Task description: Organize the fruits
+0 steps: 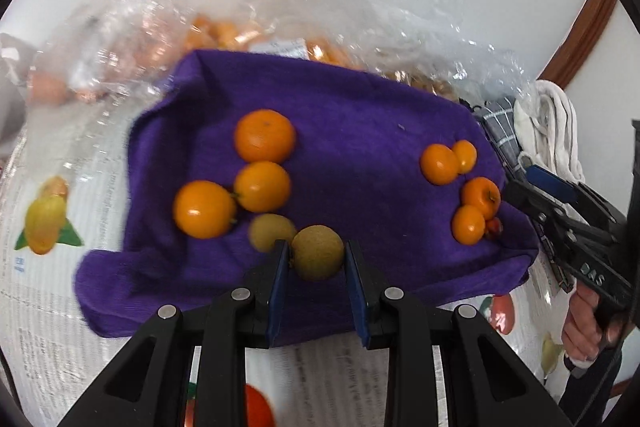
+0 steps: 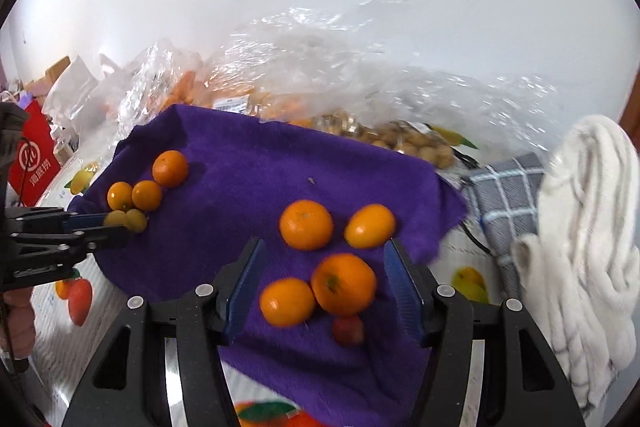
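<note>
A purple towel (image 1: 352, 115) (image 2: 248, 155) lies on the table with fruit on it. My left gripper (image 1: 316, 259) is shut on a yellow-green round fruit (image 1: 317, 258), beside a second one (image 1: 269, 231) and three oranges (image 1: 262, 186). In the right wrist view the left gripper (image 2: 116, 223) shows at the towel's left edge. My right gripper (image 2: 324, 287) is open just above two oranges (image 2: 344, 283) and a small red fruit (image 2: 349, 330); two more oranges (image 2: 306, 224) lie beyond. In the left wrist view the right gripper (image 1: 520, 183) is next to this group (image 1: 480, 197).
Clear plastic bags (image 2: 320, 67) of carrots and brown fruit lie behind the towel. A grey checked cloth (image 2: 504, 195) and a white towel (image 2: 588, 227) lie at the right. A red box (image 2: 34, 159) stands at the far left. The table has a fruit-printed cover (image 1: 48, 219).
</note>
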`<action>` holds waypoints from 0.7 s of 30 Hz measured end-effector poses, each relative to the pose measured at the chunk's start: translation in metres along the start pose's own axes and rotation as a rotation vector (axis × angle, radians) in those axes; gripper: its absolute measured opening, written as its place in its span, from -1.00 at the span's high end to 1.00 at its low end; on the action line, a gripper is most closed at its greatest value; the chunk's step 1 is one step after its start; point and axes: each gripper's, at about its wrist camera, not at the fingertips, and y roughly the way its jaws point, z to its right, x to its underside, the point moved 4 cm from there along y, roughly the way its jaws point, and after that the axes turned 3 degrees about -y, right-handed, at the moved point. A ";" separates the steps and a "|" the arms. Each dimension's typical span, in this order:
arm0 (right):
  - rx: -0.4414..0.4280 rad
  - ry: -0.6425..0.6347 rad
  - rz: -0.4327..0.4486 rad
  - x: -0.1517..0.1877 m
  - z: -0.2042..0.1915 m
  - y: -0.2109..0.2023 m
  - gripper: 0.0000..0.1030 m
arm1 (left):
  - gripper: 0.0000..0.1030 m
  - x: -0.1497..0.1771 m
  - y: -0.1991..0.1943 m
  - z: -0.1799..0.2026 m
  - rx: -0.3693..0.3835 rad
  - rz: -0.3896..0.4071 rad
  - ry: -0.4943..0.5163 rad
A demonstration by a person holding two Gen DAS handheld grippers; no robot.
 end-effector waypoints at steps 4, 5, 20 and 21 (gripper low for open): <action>0.017 0.036 -0.001 0.015 0.015 -0.012 -0.18 | 0.48 0.002 0.010 0.012 -0.026 -0.023 0.011; 0.015 0.047 -0.002 0.018 0.019 -0.013 -0.18 | 0.48 0.002 0.012 0.014 -0.032 -0.025 0.015; 0.034 0.179 -0.025 0.044 0.033 -0.038 -0.18 | 0.15 0.008 -0.003 0.020 -0.077 -0.001 0.006; 0.038 0.181 -0.024 0.044 0.032 -0.042 -0.18 | 0.08 0.009 -0.007 0.021 -0.079 0.006 0.008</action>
